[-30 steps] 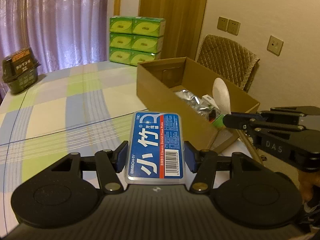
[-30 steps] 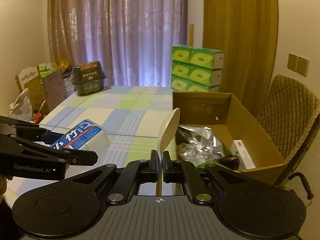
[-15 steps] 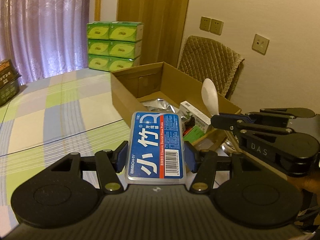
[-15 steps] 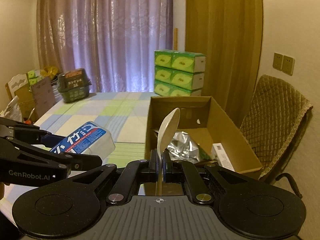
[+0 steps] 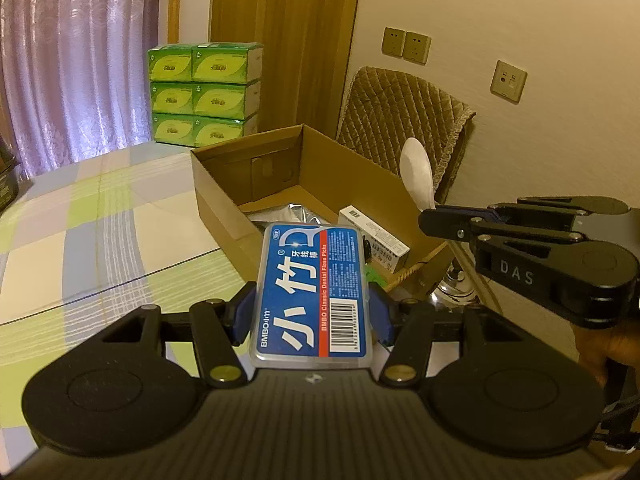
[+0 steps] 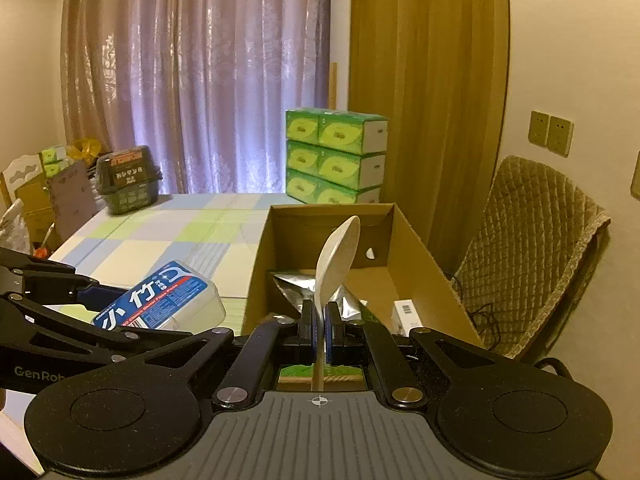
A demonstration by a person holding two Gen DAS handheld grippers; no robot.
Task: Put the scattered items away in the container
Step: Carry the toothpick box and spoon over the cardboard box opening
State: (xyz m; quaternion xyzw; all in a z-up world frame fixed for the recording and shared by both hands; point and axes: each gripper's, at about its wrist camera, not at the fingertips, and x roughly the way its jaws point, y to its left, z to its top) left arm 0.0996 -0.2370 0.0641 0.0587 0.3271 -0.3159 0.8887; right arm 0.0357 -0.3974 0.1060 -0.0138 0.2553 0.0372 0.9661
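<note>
Firmly clamped by the left gripper [image 5: 312, 316]: floss-pick case [image 5: 312, 292], lying flat, cardboard box [image 5: 224, 200] just ahead. Then, pinched upright in the nearly closed right gripper [image 6: 319, 330] — white spoon [image 6: 336, 260], bowl up — box [image 6: 424, 248] directly ahead, case [image 6: 160, 300] to the left.

Dim, warm, yellowish indoor light fills both views. Daylight glows through the sheer purple curtain [image 6: 208, 92], brightest near its foot. Fisheye bending curves the walls, with dark vignetted corners. A small glare spot sits on the blue-labelled clear plastic floss-pick box [image 5: 310, 292].
</note>
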